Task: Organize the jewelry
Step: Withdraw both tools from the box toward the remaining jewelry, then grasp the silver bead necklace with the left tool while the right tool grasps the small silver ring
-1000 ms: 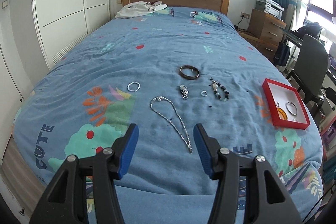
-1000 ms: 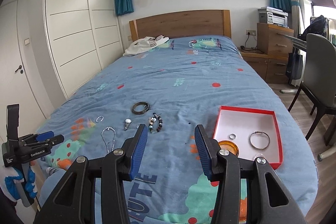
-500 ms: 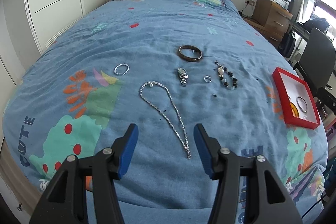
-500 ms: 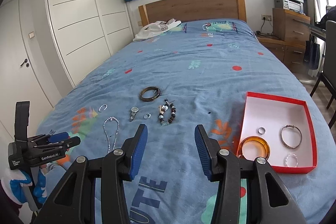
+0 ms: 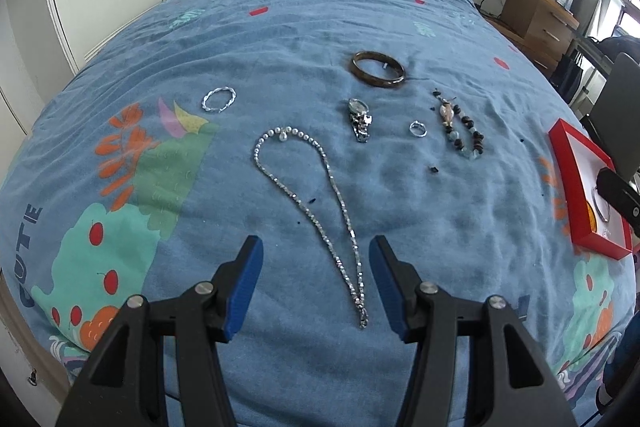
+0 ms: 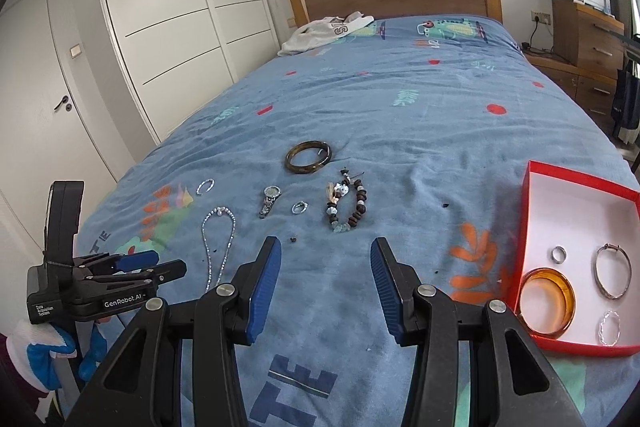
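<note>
Jewelry lies on a blue bedspread. A silver bead necklace (image 5: pixel 308 195) stretches toward my left gripper (image 5: pixel 316 259), which is open and empty, with the clasp end between its fingers. Beyond lie a twisted silver bracelet (image 5: pixel 218 99), a watch (image 5: pixel 360 119), a small ring (image 5: pixel 418 129), a beaded bracelet (image 5: pixel 464 133) and a dark bangle (image 5: pixel 378 69). My right gripper (image 6: pixel 325 261) is open and empty, short of the beaded bracelet (image 6: pixel 346 205). A red box (image 6: pixel 536 187) at right holds an amber bangle (image 6: pixel 546 301), a ring and two silver bracelets.
A white garment (image 6: pixel 328 31) lies by the wooden headboard. White wardrobe doors stand to the left, a wooden dresser (image 6: pixel 588 39) with a printer to the right. The left gripper shows in the right wrist view (image 6: pixel 136 269) at the bed's near left edge.
Both grippers have moved forward and lower over the bed. The necklace's clasp end now lies between the left fingers. Nothing on the bed has moved.
</note>
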Demonstrator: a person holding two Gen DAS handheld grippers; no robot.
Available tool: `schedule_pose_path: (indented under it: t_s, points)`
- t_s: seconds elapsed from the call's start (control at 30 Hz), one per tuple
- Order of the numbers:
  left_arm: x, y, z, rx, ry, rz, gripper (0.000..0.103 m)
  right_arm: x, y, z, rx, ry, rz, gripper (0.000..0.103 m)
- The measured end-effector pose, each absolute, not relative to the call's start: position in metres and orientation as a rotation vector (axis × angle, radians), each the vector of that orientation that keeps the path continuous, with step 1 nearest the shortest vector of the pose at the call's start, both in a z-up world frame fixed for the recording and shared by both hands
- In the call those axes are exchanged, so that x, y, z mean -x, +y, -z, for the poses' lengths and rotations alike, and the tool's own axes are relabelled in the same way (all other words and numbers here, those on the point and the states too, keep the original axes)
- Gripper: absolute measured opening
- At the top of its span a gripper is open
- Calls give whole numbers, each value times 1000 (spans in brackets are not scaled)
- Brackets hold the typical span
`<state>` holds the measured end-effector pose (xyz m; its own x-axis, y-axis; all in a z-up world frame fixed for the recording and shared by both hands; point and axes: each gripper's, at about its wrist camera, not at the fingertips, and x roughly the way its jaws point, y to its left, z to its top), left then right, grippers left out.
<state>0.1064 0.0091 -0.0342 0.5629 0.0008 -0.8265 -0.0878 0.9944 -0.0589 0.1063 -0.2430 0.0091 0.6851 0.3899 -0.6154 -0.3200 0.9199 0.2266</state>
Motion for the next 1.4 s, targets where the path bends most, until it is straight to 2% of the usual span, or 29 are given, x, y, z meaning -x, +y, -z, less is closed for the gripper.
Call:
schedule_pose_path:
  t_s: [0.9,1.13,1.27,1.4]
  points:
    - [-141,9,83,164,1007,-49,53,-161,-196,39,-77,779,-511,46]
    - [-148,14,91,168,992,-66,53,-183,-175,47,-65,779,-547,40]
    - [-152,19,94,171,974,-75,52,-200,-163,54,-57,782,-554,38]
    - [-158,28,96,183,953,-92,39,-217,-153,63,-51,792,-546,37]
